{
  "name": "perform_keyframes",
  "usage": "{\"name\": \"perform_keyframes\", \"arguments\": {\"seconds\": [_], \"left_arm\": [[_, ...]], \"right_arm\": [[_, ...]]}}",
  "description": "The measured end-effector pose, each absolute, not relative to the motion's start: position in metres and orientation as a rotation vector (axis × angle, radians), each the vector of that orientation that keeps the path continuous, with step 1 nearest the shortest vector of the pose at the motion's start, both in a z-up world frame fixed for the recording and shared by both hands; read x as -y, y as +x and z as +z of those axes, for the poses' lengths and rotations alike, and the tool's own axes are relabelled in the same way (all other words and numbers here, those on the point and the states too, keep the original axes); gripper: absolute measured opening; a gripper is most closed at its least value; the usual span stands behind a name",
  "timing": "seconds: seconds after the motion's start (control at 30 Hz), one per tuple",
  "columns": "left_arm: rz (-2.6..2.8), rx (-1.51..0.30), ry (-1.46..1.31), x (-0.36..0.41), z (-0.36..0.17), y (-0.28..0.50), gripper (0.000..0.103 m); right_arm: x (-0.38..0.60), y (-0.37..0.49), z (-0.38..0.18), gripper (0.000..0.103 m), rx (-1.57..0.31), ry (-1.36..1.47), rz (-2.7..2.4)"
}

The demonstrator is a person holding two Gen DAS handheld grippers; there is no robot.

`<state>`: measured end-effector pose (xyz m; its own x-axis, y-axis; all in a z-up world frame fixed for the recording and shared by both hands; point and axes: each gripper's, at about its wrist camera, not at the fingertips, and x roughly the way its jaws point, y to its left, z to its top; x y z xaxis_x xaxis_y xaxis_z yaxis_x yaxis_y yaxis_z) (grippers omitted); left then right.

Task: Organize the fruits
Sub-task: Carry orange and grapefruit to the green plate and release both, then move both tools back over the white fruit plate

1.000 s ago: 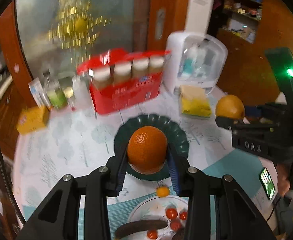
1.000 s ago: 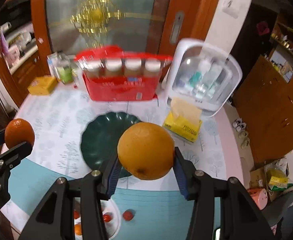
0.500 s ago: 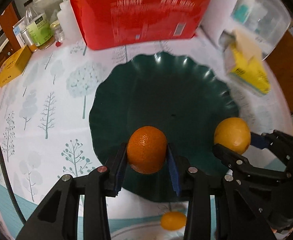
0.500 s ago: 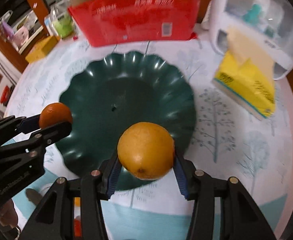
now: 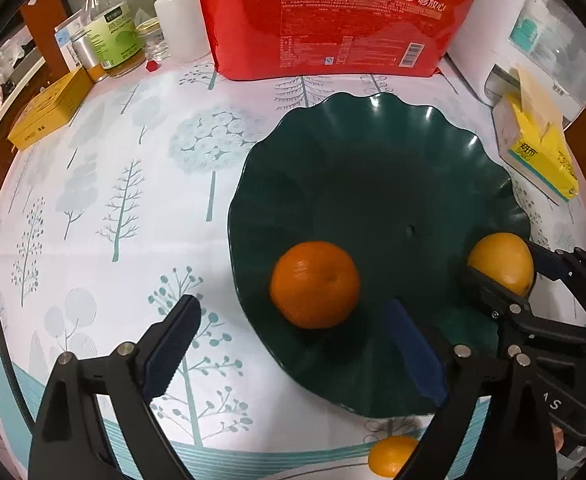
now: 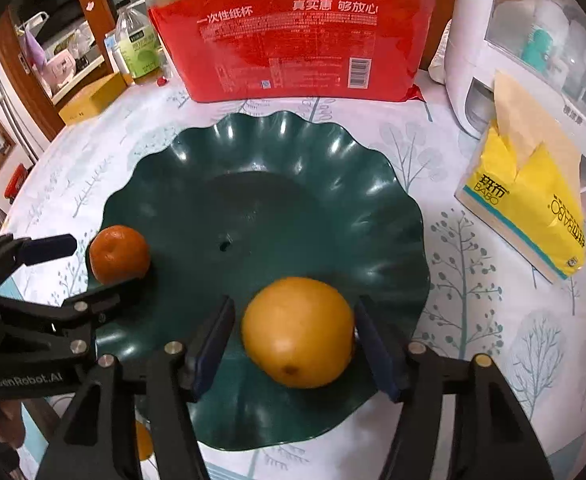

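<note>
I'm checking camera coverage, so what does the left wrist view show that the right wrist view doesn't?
Only the left wrist view shows the clear white-capped plastic bottle and a small orange fruit beside the plate. Only the right wrist view shows the teal item inside the white cabinet. Both share the scalloped dark green plate, the deep orange tangerine, the yellow-orange round fruit and the red cup package.

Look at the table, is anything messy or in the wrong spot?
Mostly tidy. One small orange fruit sits alone on the tablecloth, outside the green plate where the orange and the yellow fruit lie. Nothing spilled or broken.
</note>
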<state>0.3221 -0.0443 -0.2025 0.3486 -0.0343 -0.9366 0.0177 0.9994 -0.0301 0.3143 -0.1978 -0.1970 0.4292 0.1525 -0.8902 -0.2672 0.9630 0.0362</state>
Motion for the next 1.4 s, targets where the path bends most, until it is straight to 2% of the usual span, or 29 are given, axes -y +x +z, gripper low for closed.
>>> {"name": "perform_keyframes", "arguments": {"seconds": [0.13,0.33,0.5,0.8,1.0,1.4], "left_arm": [[-0.053,-1.202,0.0,0.046,-0.193,0.312,0.102],[-0.076,-1.173,0.051,0.053,-0.172,0.292,0.102],[-0.081,-1.155,-0.009,0.045,-0.147,0.269,0.102],[-0.032,-1.102,-0.004,0.018,-0.103,0.206,0.102],[0.009,-1.001,0.0,-0.001,-0.068,0.155,0.102],[0.053,-0.907,0.01,-0.023,-0.028,0.101,0.102]], "right_arm": [[0.197,0.308,-0.193,0.066,-1.093,-0.131,0.268],[0.202,0.297,-0.18,0.071,-1.082,-0.097,0.264],[0.21,0.285,-0.158,0.074,-1.049,-0.065,0.238],[0.223,0.273,-0.137,0.075,-1.037,-0.019,0.169],[0.222,0.261,-0.12,0.075,-1.044,0.028,0.163],[0.208,0.208,-0.077,0.075,-0.967,0.017,0.218]]}}
